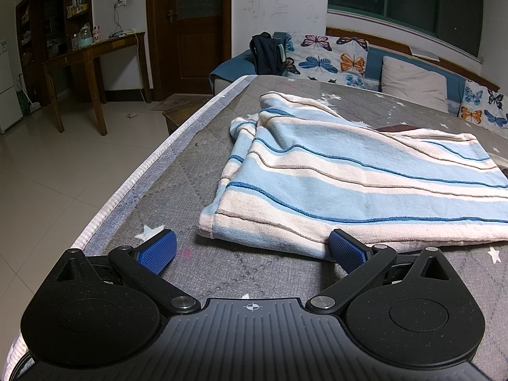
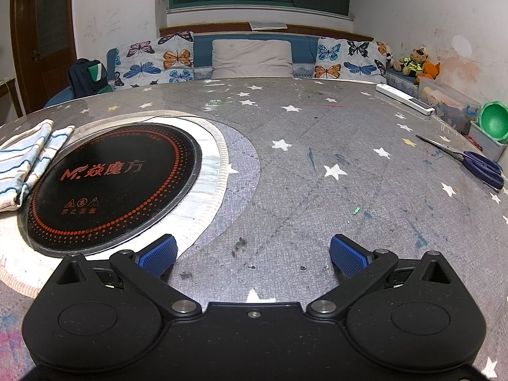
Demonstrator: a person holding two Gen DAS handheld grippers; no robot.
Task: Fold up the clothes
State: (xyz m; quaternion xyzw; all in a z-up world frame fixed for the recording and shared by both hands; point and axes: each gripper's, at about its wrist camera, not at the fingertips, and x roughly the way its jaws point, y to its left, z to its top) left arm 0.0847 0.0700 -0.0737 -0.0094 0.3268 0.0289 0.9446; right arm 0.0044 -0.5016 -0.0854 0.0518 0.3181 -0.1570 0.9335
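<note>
A folded garment, cream with light blue bands and thin dark blue stripes, lies on the grey star-patterned table right of centre in the left wrist view. My left gripper is open just in front of its near edge; its right blue pad touches or nearly touches the fabric's front fold. In the right wrist view the same garment shows at the far left, beside a round black cooktop. My right gripper is open over bare table, holding nothing.
Scissors lie at the table's right edge, with a white remote-like bar and toy boxes beyond. A sofa with butterfly cushions runs behind the table. The left table edge drops to tiled floor; a wooden desk stands farther off.
</note>
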